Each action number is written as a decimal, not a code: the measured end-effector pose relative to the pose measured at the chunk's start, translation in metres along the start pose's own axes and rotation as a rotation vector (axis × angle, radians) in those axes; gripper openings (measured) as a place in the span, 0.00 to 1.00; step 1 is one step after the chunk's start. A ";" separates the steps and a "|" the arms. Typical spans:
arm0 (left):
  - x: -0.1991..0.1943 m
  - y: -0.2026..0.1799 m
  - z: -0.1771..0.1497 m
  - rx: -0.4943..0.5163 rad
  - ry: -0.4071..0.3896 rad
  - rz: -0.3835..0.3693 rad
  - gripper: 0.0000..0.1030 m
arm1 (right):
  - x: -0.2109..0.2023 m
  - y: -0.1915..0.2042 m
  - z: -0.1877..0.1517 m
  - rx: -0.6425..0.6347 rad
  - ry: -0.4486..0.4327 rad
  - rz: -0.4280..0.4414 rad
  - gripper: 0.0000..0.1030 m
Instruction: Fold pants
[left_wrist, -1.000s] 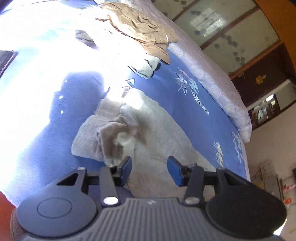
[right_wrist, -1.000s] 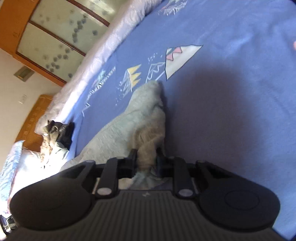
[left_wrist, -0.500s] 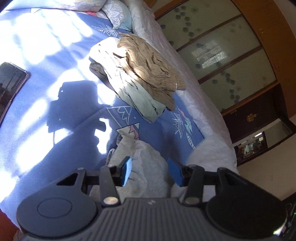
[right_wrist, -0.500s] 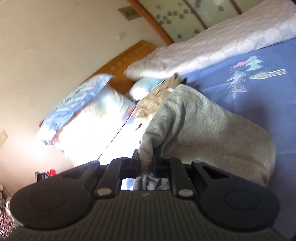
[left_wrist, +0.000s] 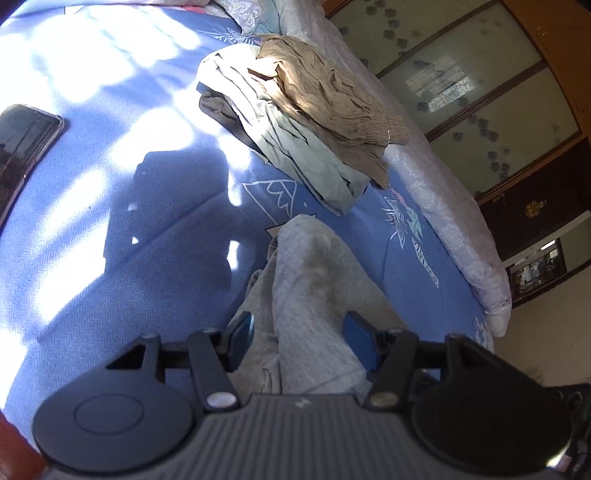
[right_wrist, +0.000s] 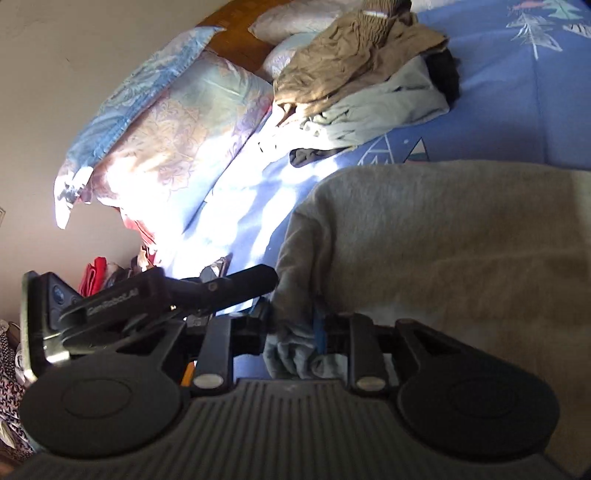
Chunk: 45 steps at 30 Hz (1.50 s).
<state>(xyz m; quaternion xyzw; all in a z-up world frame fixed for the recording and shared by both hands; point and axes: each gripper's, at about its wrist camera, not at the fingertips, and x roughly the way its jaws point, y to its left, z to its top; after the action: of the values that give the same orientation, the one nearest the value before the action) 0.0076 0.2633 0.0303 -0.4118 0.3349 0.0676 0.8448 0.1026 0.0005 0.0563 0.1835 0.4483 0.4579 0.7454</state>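
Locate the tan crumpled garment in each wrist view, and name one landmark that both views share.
Left wrist view: the tan crumpled garment lies upper centre, on top of a pale green garment.
Right wrist view: it lies at the top, right of centre, beside the patterned pillow.
Shared landmark: the grey pants on the blue bedsheet, low in both views.

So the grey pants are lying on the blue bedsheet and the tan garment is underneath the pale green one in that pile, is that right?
Not quite. In the left wrist view the grey pants do lie on the blue bedsheet, but the tan garment sits on top of the pale green one, not underneath it.
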 end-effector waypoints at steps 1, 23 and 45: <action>-0.001 -0.002 -0.002 0.010 -0.002 0.012 0.54 | -0.018 -0.006 -0.004 0.015 -0.039 -0.007 0.50; 0.047 0.008 -0.024 0.053 0.156 0.079 0.68 | -0.060 -0.111 -0.053 0.327 -0.031 -0.164 0.29; 0.091 -0.130 -0.140 0.449 0.399 0.023 0.65 | -0.262 -0.161 -0.118 0.351 -0.312 -0.413 0.54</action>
<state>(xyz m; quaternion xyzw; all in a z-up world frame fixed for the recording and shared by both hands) 0.0567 0.0600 -0.0034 -0.2161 0.5056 -0.0809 0.8313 0.0404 -0.3206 0.0146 0.2823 0.4286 0.1788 0.8395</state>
